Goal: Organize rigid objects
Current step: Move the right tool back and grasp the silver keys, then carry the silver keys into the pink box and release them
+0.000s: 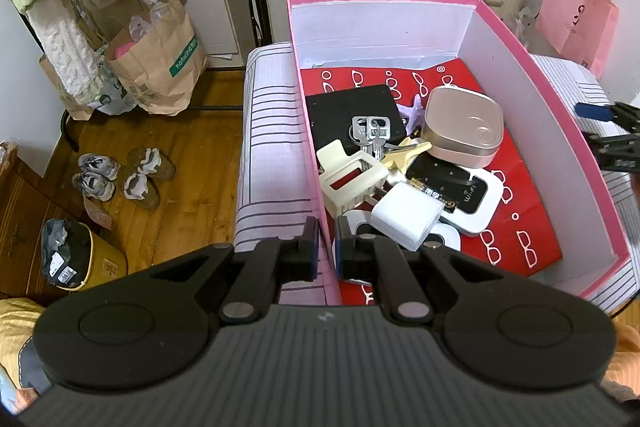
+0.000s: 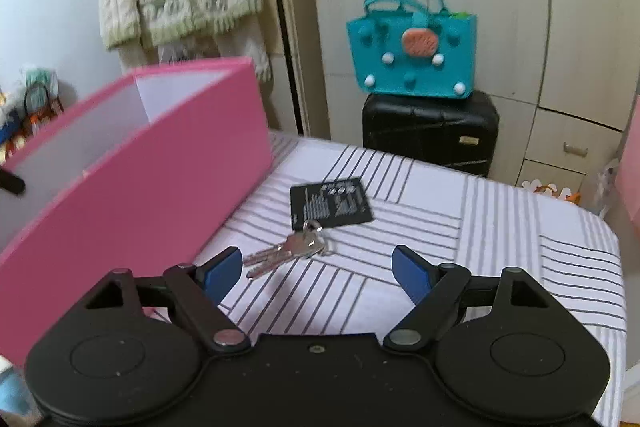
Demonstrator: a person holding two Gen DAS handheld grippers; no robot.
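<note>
A pink box (image 1: pixel 310 131) with white inner walls stands on the striped bed. It holds a black case (image 1: pixel 340 107), keys (image 1: pixel 370 135), a cream clip (image 1: pixel 350 179), a rose-gold tin (image 1: pixel 464 127), a wifi device (image 1: pixel 472 199) and a white charger (image 1: pixel 404 219). My left gripper (image 1: pixel 327 243) is shut on the box's left wall near the front corner. In the right wrist view my right gripper (image 2: pixel 318 267) is open and empty above the bed, just short of a bunch of keys (image 2: pixel 292 249) and a black card (image 2: pixel 330 203). The box (image 2: pixel 132 187) is to its left.
A teal felt bag (image 2: pixel 412 59) sits on a black suitcase (image 2: pixel 432 135) behind the bed. Paper bags (image 1: pixel 160 67), shoes (image 1: pixel 124 175) and a yellow bin (image 1: pixel 80 259) are on the wooden floor to the left. A pink bag (image 1: pixel 576 19) hangs at the right.
</note>
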